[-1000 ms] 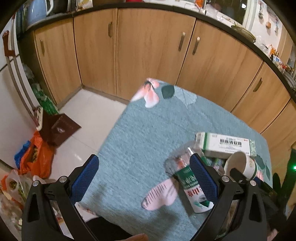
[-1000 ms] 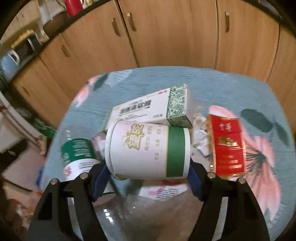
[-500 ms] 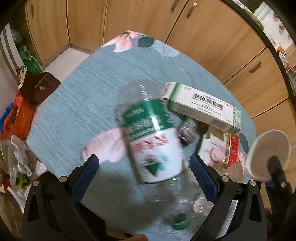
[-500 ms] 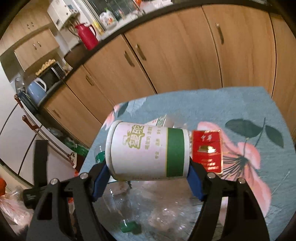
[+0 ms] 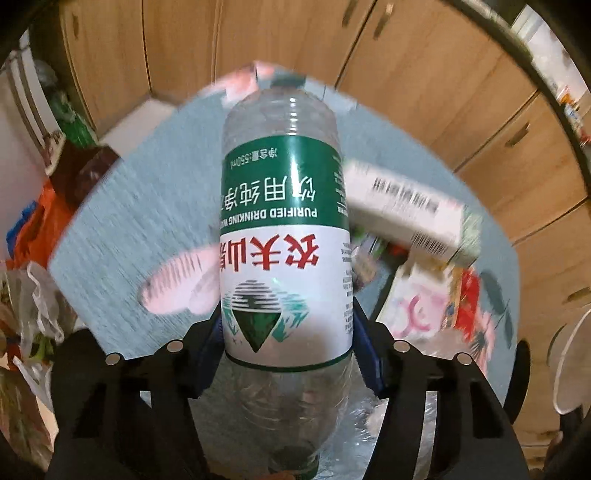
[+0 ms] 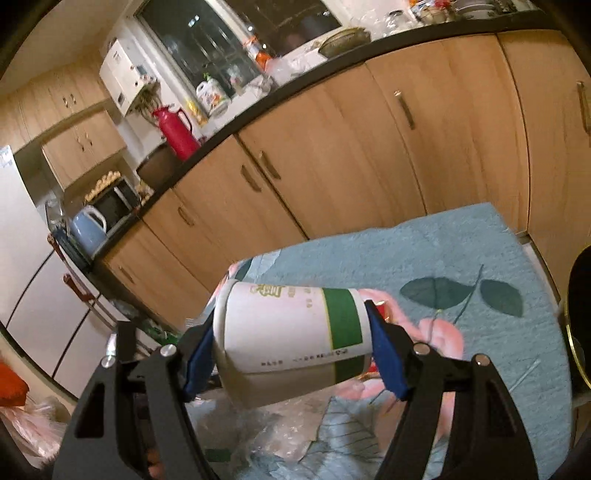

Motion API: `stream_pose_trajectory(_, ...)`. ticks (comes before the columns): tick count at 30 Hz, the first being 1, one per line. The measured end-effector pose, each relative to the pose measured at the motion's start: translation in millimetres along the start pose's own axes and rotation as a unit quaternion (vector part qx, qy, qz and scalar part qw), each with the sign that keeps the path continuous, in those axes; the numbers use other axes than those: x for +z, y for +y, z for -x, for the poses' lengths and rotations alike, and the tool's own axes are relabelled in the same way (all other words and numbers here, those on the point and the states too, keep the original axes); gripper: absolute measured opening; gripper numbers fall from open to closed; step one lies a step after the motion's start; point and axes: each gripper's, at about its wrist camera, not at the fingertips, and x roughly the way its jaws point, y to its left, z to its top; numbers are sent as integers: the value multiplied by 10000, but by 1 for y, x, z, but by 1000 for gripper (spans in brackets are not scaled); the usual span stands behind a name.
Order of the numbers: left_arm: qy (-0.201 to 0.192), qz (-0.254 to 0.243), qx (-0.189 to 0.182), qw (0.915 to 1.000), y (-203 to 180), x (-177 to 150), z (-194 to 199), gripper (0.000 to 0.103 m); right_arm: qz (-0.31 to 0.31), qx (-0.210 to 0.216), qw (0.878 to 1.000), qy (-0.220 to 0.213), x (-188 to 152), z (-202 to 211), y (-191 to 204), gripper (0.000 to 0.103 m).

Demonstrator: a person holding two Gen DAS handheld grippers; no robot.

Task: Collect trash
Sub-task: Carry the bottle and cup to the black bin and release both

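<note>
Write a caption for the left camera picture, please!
Left tongs clamp an empty water bottle above the blue flowered tablecloth.

Wood cabinets (image 6: 332, 155) run under a dark counter (image 6: 229, 129), wrapping the room behind a table with a teal floral cloth (image 6: 461, 258). On the counter: red thermos (image 6: 177, 129), blue kettle (image 6: 86, 227) left of it, microwave (image 6: 110, 201) between them. Dark window (image 6: 229, 33) above the thermos, white heater (image 6: 123, 75) on the wall left of the window. White fridge (image 6: 33, 295) at the counter's left end. Pale tile floor (image 5: 136, 122) below the cabinets, bags (image 5: 33, 229) piled on it.
</note>
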Motion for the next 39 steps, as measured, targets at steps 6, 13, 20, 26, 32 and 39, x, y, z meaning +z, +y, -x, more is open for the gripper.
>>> stream_pose_trajectory(6, -602, -128, -56, 9981, -11, 13, 36, 59, -273, -548, 9979, -205, 9, 25, -60, 72)
stream_pose_trajectory(13, -810, -944, -746, 9894, -86, 8, 70, 59, -521, -2567, 9610, -882, 32, 107, -172, 72)
stream_pose_trajectory(20, -475, -2018, -1388, 9684, -205, -36, 66, 59, -894, -3567, 9285, -521, 14, 106, -253, 76)
stream_pose_trajectory(26, -188, -2938, -1610, 9420, -306, -90, 47, 59, -1224, -3617, 9221, -624, -10, 116, -286, 88)
stream_pose_trajectory(32, 240, -3604, -1749, 9159, -380, -142, 9, 59, -1446, -3585, 9184, -847, -22, 132, -295, 88)
stream_pose_trajectory(39, 887, -4008, -1871, 8925, -464, -181, -57, 59, -1657, -3753, 9060, -1042, -30, 155, -305, 88)
